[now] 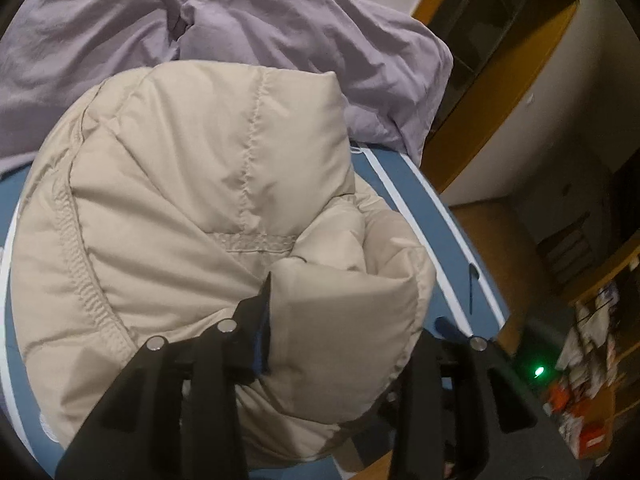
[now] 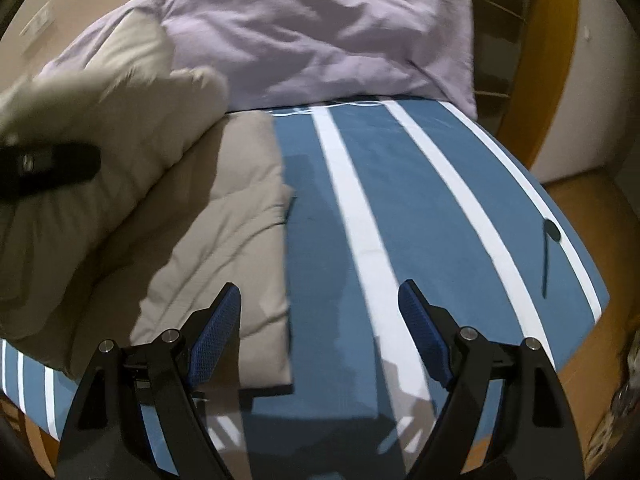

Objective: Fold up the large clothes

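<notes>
A bunched fold of the beige jacket [image 1: 192, 208] is clamped between the left gripper [image 1: 348, 320] fingers and held raised over the striped table [image 1: 452, 232]. The rest of the jacket [image 2: 224, 240] is laid flat on the table. The right gripper [image 2: 320, 312] fingers are spread wide, holding nothing. A lilac garment [image 2: 312, 36] is heaped at the far edge.

Blue bedcover with white stripes [image 2: 400, 184] across the work surface, corner hanging toward a brown wood floor [image 1: 492, 232]. Off-white wall [image 1: 560, 120] behind, framed by orange-brown wood trim [image 1: 516, 92] around a dark glass opening [image 1: 480, 12]. Cluttered shelf [image 1: 592, 380] at lower right, contents unclear. Small green indicator light [image 1: 539, 371] glowing nearby. Dim, warm indoor lighting.
</notes>
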Tool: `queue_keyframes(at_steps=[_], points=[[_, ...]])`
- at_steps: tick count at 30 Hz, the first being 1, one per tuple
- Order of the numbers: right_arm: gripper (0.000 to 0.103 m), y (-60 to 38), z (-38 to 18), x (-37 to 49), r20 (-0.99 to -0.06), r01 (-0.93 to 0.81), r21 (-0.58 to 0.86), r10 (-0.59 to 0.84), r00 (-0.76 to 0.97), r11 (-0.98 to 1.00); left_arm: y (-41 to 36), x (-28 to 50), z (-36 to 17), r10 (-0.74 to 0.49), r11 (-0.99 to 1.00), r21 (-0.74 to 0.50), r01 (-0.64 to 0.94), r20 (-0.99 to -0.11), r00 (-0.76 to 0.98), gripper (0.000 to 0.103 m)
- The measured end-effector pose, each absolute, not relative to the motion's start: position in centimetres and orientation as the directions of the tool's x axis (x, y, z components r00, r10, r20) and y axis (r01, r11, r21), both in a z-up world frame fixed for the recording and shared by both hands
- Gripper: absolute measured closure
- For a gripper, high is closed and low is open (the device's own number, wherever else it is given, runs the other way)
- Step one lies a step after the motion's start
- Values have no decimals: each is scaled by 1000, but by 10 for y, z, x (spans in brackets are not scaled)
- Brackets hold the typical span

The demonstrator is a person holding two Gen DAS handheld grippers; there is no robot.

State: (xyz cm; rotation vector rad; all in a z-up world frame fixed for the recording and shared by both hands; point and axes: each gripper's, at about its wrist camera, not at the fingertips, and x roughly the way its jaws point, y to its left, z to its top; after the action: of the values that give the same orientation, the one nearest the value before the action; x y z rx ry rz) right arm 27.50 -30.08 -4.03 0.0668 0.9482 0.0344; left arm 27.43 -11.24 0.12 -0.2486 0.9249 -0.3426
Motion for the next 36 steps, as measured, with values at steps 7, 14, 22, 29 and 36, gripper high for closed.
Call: queue_keyframes(at_steps=[7,14,22,29,36], points=[[20,-312,-35,275,-802,21,83,54,595,996,-109,269,26,-396,918,-335,213,-717,574,29],[20,-316,-26,278,-782,14,96,67,619,995,-80,264,60,-343,936,-308,171,-680,649,23],[20,-309,-19,279,-767,-7,103,84,636,995,-21,266,61,-183,969,-249,6,-696,694,23],[20,-307,-17,281,-767,-21,112,100,634,993,23,279,38,-68,970,-207,-130,-739,670,23],[20,-309,-18,285,-772,-17,120,104,627,993,34,287,2,-84,954,-243,-175,-777,623,22]])
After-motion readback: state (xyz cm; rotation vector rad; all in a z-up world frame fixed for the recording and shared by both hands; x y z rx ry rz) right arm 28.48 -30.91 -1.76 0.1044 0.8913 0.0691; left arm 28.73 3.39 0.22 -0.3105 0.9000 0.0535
